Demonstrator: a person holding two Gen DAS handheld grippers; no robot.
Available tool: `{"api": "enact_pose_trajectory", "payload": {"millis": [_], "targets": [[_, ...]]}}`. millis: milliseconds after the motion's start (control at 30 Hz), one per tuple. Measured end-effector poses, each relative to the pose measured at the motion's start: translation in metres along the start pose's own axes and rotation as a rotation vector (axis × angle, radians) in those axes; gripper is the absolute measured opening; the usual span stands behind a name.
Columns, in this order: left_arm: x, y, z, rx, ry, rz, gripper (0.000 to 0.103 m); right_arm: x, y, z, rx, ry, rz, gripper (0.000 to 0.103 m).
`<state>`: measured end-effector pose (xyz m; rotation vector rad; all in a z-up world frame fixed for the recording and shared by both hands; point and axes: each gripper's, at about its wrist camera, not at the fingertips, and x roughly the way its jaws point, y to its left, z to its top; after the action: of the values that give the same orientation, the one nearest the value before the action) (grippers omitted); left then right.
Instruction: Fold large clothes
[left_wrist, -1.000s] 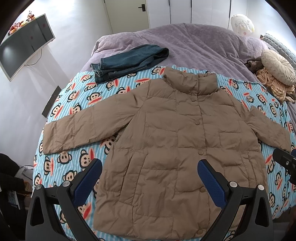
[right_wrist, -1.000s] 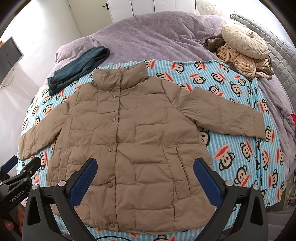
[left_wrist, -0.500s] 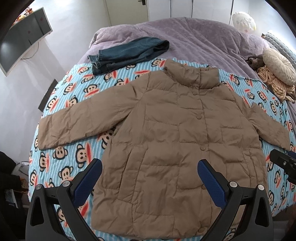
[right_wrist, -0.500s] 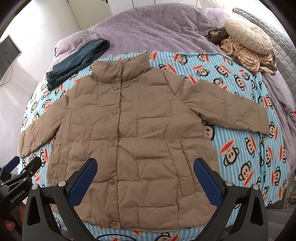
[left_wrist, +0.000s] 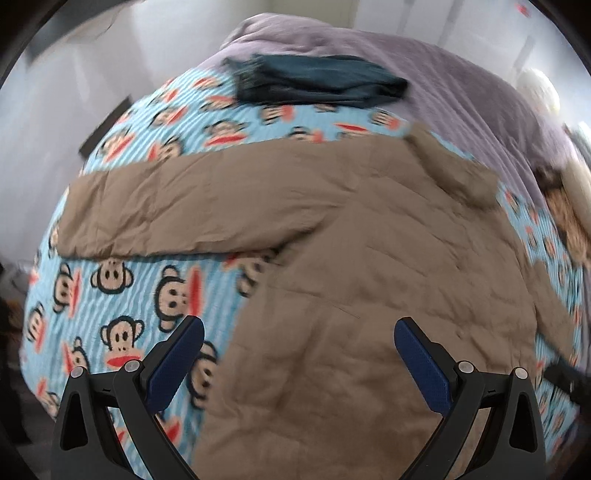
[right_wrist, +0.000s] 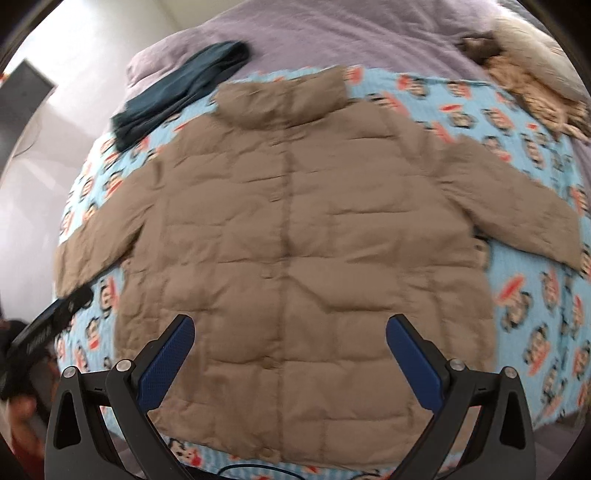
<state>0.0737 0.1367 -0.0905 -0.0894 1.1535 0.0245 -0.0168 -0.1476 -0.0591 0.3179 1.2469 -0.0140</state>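
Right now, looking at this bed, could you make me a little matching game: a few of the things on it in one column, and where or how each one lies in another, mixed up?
Things:
1. brown jacket
2. dark blue jeans
3. monkey-print blanket
4. left gripper

Places or states:
A. bunched up beyond the jacket's collar, partly on the purple cover
B. open, holding nothing
C. spread flat, front up, sleeves out
D. lying under the jacket

Pairs: 1-C, 2-A, 3-D, 4-B
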Motion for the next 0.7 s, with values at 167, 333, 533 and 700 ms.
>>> {"api": "enact_pose_trajectory", "payload": {"millis": [167,333,533,700], "targets": [[0.049,0.087,0.012,-0.245,0.025,-0.043,0.103,0.034,0.039,0.016,-0.065,0.065,0.035,0.103],[0.088,0.149,0.016,-0.423,0.025,-0.068,0.103,0.065,0.072,0.036,-0.125,0.104,0.028,0.103],[0.13,0.183,0.023,-0.515,0.013,-0.092,0.103,0.101,0.107,0.063,-0.179,0.131,0.036,0.103],[0.143,0.2,0.031,-0.586,-0.061,-0.106,0.103,0.127,0.133,0.081,-0.199,0.134,0.059,0.103]]}}
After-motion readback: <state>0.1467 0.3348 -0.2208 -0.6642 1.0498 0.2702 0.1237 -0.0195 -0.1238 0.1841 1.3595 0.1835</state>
